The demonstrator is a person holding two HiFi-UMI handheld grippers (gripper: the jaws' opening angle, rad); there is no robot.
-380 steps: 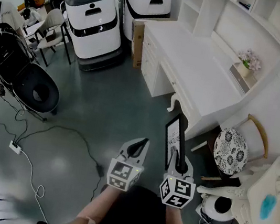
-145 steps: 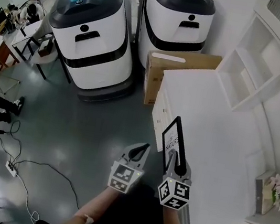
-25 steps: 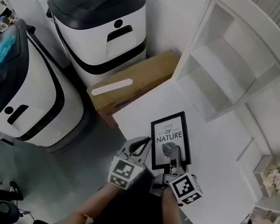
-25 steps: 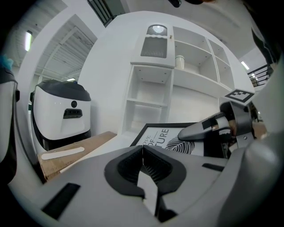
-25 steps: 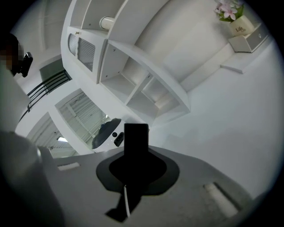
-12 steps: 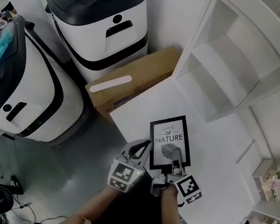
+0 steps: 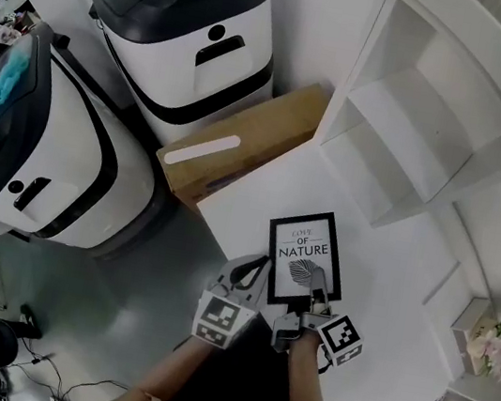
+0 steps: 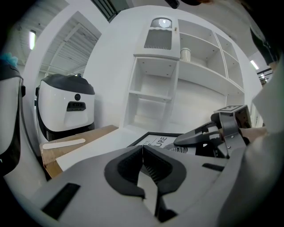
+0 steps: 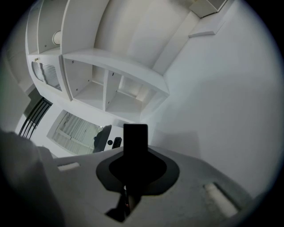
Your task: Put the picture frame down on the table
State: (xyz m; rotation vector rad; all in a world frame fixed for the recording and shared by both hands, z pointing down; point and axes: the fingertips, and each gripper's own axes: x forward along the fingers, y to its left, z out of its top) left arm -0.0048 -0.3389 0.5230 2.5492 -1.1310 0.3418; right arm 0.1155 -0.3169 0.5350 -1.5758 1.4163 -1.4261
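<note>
The black picture frame (image 7: 304,251), with a white print reading "NATURE", lies face up and almost flat over the near corner of the white desk (image 7: 387,294). Whether it rests on the desk I cannot tell. My right gripper (image 7: 315,296) is shut on the frame's near edge. In the right gripper view the frame (image 9: 135,137) shows as a dark bar rising from the shut jaws of that gripper (image 9: 131,177). My left gripper (image 7: 253,270) hangs just left of the frame, shut and empty. In the left gripper view, the frame (image 8: 155,141) and right gripper (image 8: 195,138) lie beyond the left gripper (image 8: 142,153).
A white shelf unit (image 7: 418,109) stands on the desk's far side. A cardboard box (image 7: 241,141) leans against the desk's left end, with two large white-and-black machines (image 7: 187,13) (image 7: 25,128) beyond it. A small flower pot (image 7: 493,340) sits at the desk's right.
Since the earliest frames the frame was carried edge-on across the floor to the desk and turned face up. Over the last second the right gripper sank a little with it.
</note>
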